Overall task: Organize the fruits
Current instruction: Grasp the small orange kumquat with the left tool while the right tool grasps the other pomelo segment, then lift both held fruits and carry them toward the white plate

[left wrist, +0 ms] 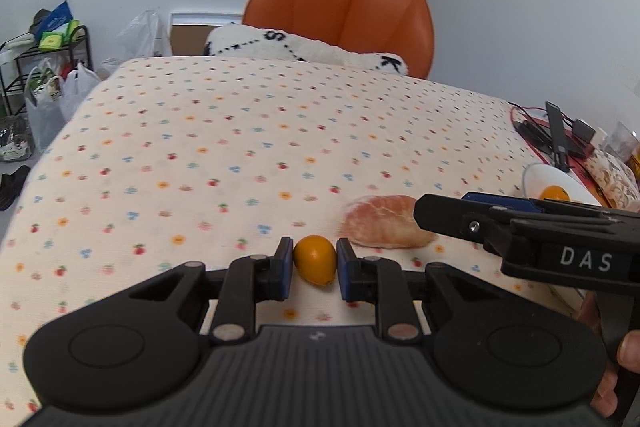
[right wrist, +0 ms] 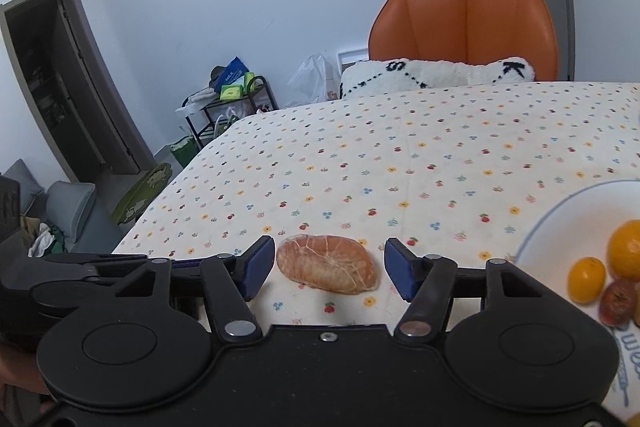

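Nearest you, your left gripper [left wrist: 314, 267] has its blue pads pressed against both sides of a small orange kumquat [left wrist: 315, 259], which sits on the flowered tablecloth [left wrist: 200, 147]. The pinch looks square across its short width, a sensible hold for a smooth, round fruit that would likely roll or squirt out of an off-centre grip.

Your right gripper [right wrist: 329, 273] is spread wide, one pad on either side of the peeled citrus segment [right wrist: 327, 263] but touching neither side. That gap leaves you room to close gently; the segment looks soft and would probably bruise under a hard squeeze. In the left wrist view the same gripper lies just right of the segment, so both tools are working close together and could bump.

Further right sits the white plate [right wrist: 560, 223], already holding an orange [right wrist: 626, 249], a second kumquat [right wrist: 587, 279] and a small reddish fruit [right wrist: 618, 301]. It seems the collecting place, so both loose pieces likely belong there.

Beyond the table stands an orange chair [left wrist: 344, 7] with a white cushion [left wrist: 304, 47].
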`<state>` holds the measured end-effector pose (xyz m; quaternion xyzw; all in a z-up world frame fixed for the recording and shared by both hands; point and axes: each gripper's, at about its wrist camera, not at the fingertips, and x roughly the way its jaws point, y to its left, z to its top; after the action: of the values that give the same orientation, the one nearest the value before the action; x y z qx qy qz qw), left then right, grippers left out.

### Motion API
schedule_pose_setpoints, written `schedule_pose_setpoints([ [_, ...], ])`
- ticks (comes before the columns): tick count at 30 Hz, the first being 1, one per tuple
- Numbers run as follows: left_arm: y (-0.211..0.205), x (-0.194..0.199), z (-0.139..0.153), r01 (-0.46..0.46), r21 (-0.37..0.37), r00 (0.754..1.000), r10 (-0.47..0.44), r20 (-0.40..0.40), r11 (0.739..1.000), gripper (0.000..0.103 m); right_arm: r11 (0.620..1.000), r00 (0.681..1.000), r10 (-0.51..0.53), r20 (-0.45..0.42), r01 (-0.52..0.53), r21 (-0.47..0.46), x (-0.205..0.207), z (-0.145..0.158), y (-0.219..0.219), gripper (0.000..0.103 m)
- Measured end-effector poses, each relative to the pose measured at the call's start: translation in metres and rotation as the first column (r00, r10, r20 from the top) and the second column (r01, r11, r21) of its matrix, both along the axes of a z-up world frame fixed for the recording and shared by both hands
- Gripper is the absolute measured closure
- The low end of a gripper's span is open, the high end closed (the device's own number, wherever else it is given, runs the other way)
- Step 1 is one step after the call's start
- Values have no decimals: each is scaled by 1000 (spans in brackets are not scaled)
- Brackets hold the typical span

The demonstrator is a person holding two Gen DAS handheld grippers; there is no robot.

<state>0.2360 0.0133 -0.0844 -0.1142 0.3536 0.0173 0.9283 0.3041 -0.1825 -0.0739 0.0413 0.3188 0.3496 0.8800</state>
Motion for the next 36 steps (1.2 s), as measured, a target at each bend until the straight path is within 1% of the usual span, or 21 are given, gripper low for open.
schedule_pose_setpoints([
  [11,24,-8,4,-60,-2,998,60,8,998,82,999,1000,20,-10,-20,-47,14,-6,21,42],
  [15,29,-12,6,-74,-4,997,74,12,997,82,997,999,42,-12,-43,-61,15,-8,28,41],
  [18,31,-15,7,-81,-8,997,81,16,997,82,995,999,48,2,-48,-82,10,-8,30,41],
  [23,34,-19,7,-85,-14,996,85,21,996,82,994,998,63,-8,-63,-92,-3,-7,29,42],
  [28,35,-21,6,-85,-24,996,85,22,996,82,993,995,87,-39,-90,-79,-16,-4,26,43],
  [31,35,-23,6,-83,-27,996,84,22,996,82,992,994,99,-50,-103,-77,-21,-2,26,46],
  [36,37,-26,4,-83,-31,996,84,21,996,82,991,997,69,-26,-72,-112,-19,-4,30,46],
])
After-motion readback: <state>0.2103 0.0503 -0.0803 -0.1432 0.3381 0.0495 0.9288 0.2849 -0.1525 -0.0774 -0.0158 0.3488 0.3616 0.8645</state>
